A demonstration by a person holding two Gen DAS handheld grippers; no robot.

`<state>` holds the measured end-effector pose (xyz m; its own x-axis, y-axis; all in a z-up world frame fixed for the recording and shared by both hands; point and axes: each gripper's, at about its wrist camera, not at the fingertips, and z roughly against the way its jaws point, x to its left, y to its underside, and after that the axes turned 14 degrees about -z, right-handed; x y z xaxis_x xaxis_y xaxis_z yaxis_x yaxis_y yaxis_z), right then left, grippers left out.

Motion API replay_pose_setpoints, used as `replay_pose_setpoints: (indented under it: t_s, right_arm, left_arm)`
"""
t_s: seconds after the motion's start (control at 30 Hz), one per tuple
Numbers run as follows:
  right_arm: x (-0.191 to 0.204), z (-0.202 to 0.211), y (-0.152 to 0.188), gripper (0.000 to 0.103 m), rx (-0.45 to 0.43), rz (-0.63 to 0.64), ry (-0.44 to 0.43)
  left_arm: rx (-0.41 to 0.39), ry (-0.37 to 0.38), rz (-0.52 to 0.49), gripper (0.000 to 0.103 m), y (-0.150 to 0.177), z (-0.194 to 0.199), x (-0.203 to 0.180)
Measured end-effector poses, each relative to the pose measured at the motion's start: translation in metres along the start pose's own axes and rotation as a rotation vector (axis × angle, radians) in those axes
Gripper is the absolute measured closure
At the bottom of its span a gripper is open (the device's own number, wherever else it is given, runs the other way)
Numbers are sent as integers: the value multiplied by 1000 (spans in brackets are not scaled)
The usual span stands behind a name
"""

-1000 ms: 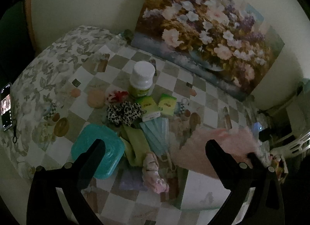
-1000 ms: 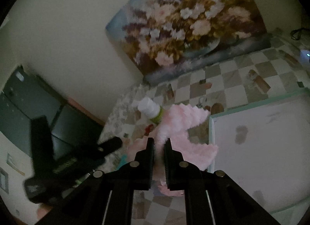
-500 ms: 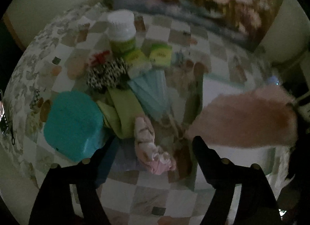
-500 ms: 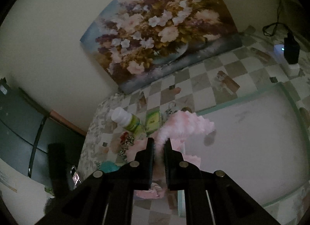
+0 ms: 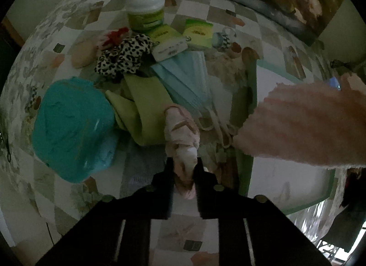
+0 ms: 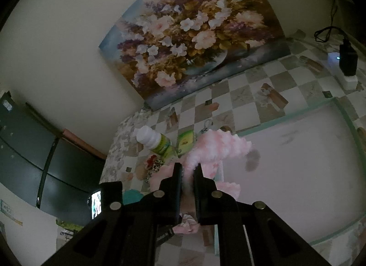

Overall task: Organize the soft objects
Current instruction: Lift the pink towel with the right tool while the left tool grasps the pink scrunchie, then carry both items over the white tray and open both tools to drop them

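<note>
My left gripper point(image 5: 184, 169) is shut on a pink patterned sock point(image 5: 181, 128) that lies on the checkered tablecloth beside a green cloth point(image 5: 146, 103). My right gripper point(image 6: 187, 174) is shut on a fluffy pink cloth point(image 6: 219, 147) and holds it above the left edge of a white tray with a green rim point(image 6: 295, 110). The fluffy cloth also shows at the right of the left wrist view point(image 5: 308, 124), over the tray point(image 5: 249, 82). Blue face masks point(image 5: 189, 80) and a leopard scrunchie point(image 5: 123, 55) lie behind the sock.
A teal lidded box point(image 5: 71, 126) sits left of the green cloth. A white-capped bottle point(image 5: 145, 0), two green boxes point(image 5: 197, 32) and a peach sponge point(image 5: 82, 54) stand further back. A flower painting point(image 6: 194, 37) leans on the wall. A charger point(image 6: 346, 62) sits at the far right.
My left gripper has come down and shut on the pink sock. My right gripper has carried the fluffy pink cloth rightward over the tray.
</note>
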<state>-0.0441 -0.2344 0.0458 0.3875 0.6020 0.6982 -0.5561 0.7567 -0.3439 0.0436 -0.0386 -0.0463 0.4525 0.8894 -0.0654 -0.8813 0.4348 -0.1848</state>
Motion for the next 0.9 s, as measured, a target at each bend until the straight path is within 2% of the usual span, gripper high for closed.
replay_pose_setpoints:
  t_s: [0.3, 0.53, 0.73, 0.9]
  right_arm:
    - [4, -4, 1, 93, 13, 14, 3]
    - [18, 6, 2, 93, -2, 41, -116]
    - [44, 45, 3, 93, -111, 108, -228]
    - [57, 80, 1, 93, -217, 144, -253]
  left_arm:
    - [-62, 28, 19, 90, -2, 15, 2]
    - [-146, 61, 53, 90, -4, 36, 9]
    - [-304, 49, 54, 90, -8, 73, 7]
    - [-429, 71, 0, 90, -9, 102, -10]
